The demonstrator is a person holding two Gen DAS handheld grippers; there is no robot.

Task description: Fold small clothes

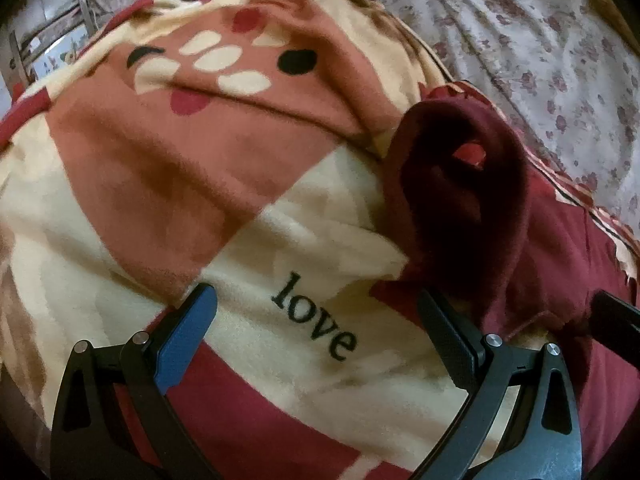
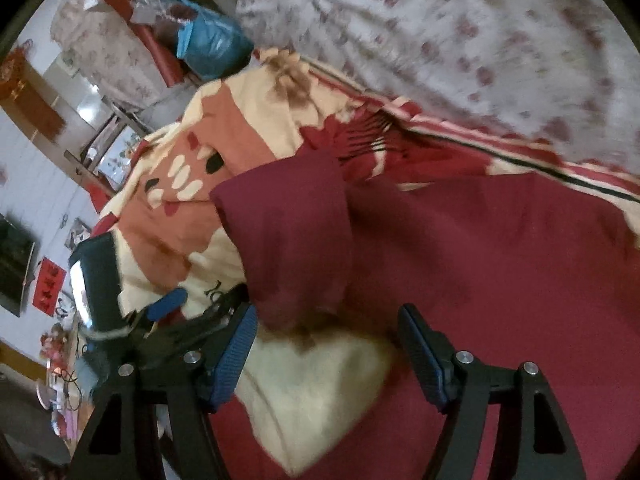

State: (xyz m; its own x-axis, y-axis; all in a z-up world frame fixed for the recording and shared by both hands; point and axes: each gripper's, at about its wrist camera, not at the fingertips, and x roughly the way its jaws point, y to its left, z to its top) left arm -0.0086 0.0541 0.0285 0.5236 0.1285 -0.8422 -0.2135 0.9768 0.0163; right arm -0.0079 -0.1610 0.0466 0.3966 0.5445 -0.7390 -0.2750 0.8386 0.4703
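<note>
Your left gripper (image 1: pixel 316 320) and right gripper (image 2: pixel 328 344) both gape wide and empty over the blanket (image 1: pixel 160 184), where the maroon garment (image 2: pixel 288 232) lies crumpled: probably light, limp cloth, best pinched along a free hem.

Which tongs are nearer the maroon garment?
Right, by a little. The right tongs sit open at the maroon garment's near edge. The left tongs are open over the blanket, garment just beside their right finger.
</note>
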